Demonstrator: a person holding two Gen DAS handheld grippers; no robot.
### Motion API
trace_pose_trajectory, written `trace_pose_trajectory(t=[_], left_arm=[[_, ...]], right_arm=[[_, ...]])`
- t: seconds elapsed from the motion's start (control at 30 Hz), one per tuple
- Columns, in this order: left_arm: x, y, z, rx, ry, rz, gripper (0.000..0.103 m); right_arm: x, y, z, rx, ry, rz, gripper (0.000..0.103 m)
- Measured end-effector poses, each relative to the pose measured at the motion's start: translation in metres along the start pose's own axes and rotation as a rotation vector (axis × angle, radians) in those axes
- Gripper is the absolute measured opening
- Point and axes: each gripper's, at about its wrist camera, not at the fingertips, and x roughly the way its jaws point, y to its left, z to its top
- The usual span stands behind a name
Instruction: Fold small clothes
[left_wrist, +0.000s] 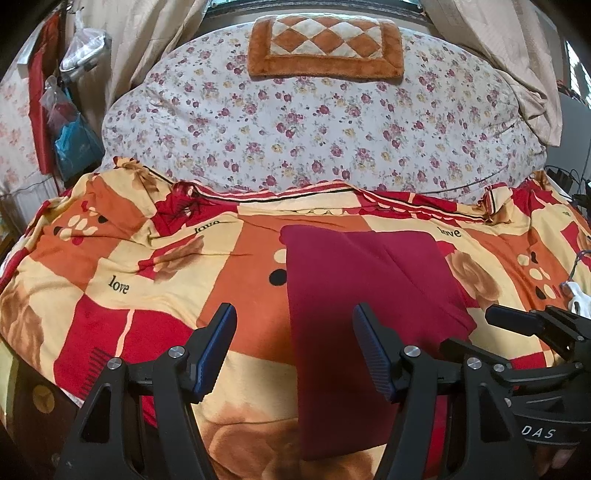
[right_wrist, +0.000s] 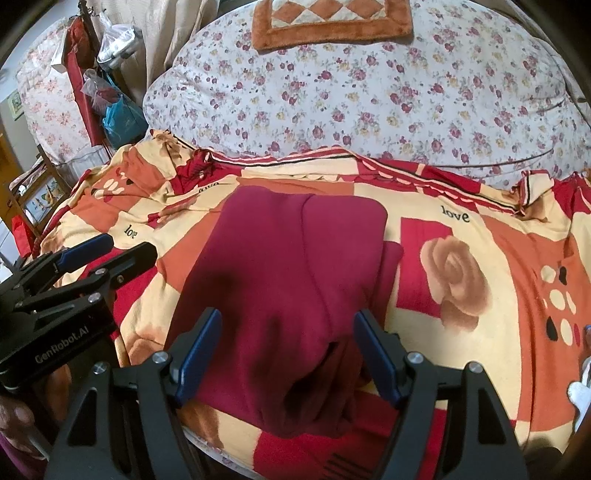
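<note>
A dark red garment (left_wrist: 369, 295) lies folded lengthwise on the bed blanket, a long strip with a crease down its middle. It also shows in the right wrist view (right_wrist: 288, 273), with a bunched opening at its near end. My left gripper (left_wrist: 293, 350) is open and empty, hovering over the garment's left edge. My right gripper (right_wrist: 288, 354) is open and empty, over the garment's near end. The right gripper also shows at the right of the left wrist view (left_wrist: 532, 332), and the left gripper at the left of the right wrist view (right_wrist: 107, 247).
An orange, red and cream "love" blanket (left_wrist: 129, 258) covers the bed. A floral quilt (left_wrist: 314, 122) is heaped behind, with an orange checked cushion (left_wrist: 325, 44) on top. Hanging bags (left_wrist: 74, 129) are at the left. A white item (left_wrist: 580, 299) lies at the right edge.
</note>
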Motion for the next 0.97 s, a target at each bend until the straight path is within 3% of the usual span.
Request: trace_pose_trajectory(t=[0.97], left_arm=[[0.025, 0.012, -0.001, -0.048, 0.055, -0.037, 0.045]], right_arm=[[0.022, -0.007, 0.004, 0.014, 0.051, 0.000, 0.077]])
